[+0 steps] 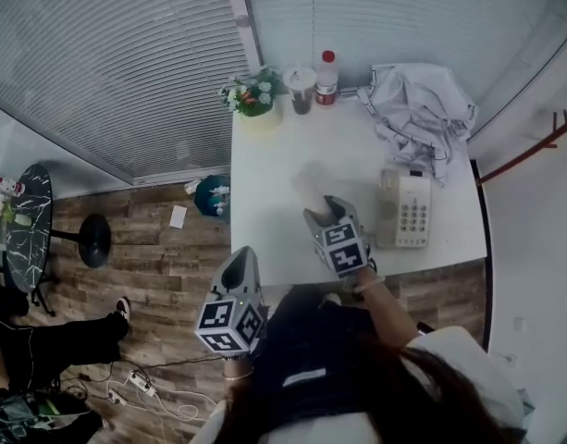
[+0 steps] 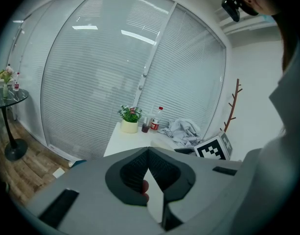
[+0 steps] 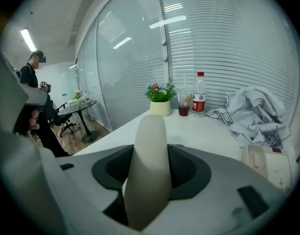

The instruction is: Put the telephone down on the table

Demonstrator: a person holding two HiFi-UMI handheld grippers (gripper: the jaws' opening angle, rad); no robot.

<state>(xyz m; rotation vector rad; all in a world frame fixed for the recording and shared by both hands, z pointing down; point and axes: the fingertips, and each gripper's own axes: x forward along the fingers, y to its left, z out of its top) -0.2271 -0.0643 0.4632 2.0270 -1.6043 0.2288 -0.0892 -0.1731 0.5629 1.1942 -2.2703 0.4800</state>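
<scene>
Clamping the cream telephone handset [image 3: 150,146] between its jaws, the right gripper [image 1: 325,215] hangs over the white table [image 1: 274,202], a little inside the near edge. The handset juts out ahead of the jaws, clear of the tabletop. The telephone base [image 1: 405,209] sits just beside it, at the near right corner. The left gripper [image 2: 149,151] has its jaws together on nothing and is off the near left corner, over the wooden floor. A crumpled grey cloth [image 1: 417,109] fills the far right corner. Along the far edge stand a potted plant [image 1: 253,95], a cup of dark drink [image 1: 301,89] and a red-capped bottle [image 1: 326,79].
</scene>
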